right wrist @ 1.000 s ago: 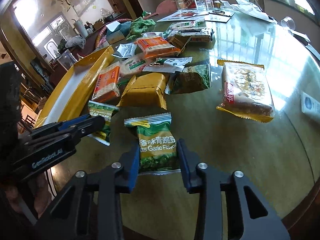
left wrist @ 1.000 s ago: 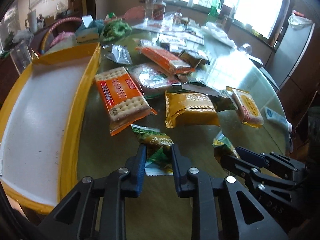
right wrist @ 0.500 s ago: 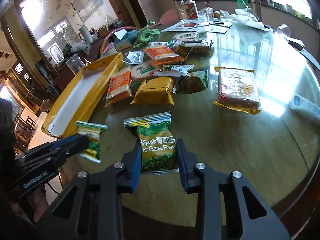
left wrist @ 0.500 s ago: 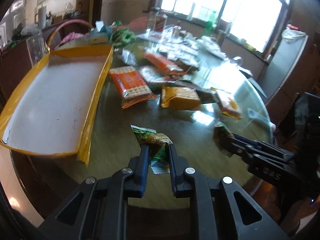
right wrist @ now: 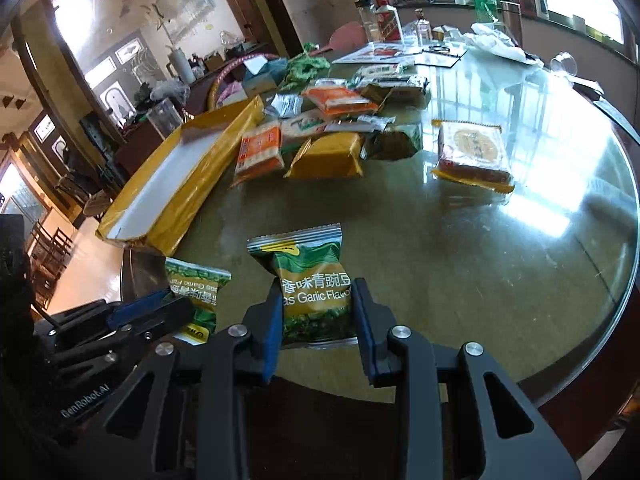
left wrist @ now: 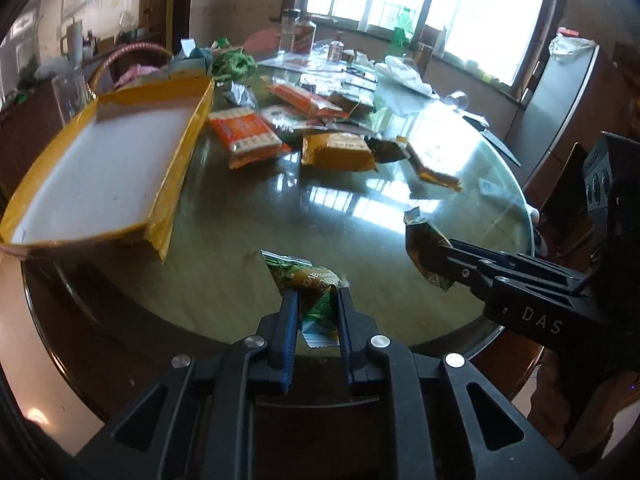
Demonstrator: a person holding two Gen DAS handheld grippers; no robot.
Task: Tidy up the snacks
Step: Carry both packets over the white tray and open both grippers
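Left hand-held gripper [left wrist: 314,300] is clamped on a crumpled green pea packet [left wrist: 310,280], jaws narrow, packet held off the glass above the near edge of the round worktop [left wrist: 360,220]. Right hand-held gripper [right wrist: 316,292] is pinched on a second green packet [right wrist: 310,280] marked "Garlic Flavor", gripped by its lower half, print facing the camera, upright, also held clear above the near edge. The two packets hang side by side, close but apart; each gripper shows in the other's view. Past them the near half of the worktop is bare glass with window glare. Yellow-rimmed white tray [left wrist: 100,168] sits at the left edge, one end overhanging the rim, nothing in it. Mid-worktop, just beside the tray's inner wall: orange cracker pack [left wrist: 246,140], then a gold-yellow pack [left wrist: 336,152], a dark green pouch [right wrist: 396,140] touching it, and a clear-wrapped biscuit pack with orange trim [right wrist: 472,152] lying apart toward the right edge. Farther back, another orange pack [right wrist: 338,98] and several foil sachets in an overlapping pile. Far edge: bottles [left wrist: 296,34], papers, a green cloth [left wrist: 234,64].
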